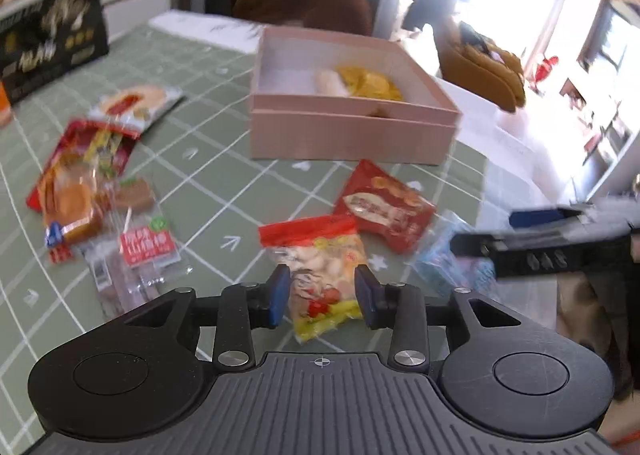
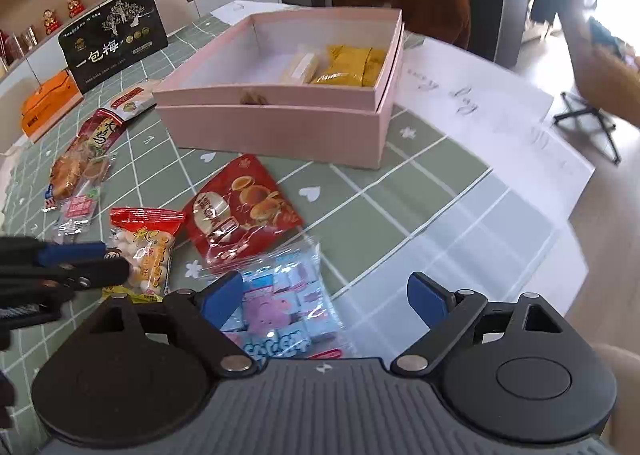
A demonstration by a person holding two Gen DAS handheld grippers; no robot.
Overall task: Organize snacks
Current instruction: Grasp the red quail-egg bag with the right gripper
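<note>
Right wrist alone shows right claw (image 2: 324,301) open; left claw (image 1: 322,293) straddles candy bag (image 1: 320,271), ungripped.

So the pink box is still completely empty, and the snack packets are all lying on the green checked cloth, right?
Not quite: the pink box is not empty. The right wrist view shows yellow packets and a pale packet already inside it. The other snack packets, such as the red one, do lie on the green checked cloth.

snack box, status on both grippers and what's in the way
Left gripper open around yellow snack bag. Right gripper open over blue candy bag. Pink box open, path clear.
</note>
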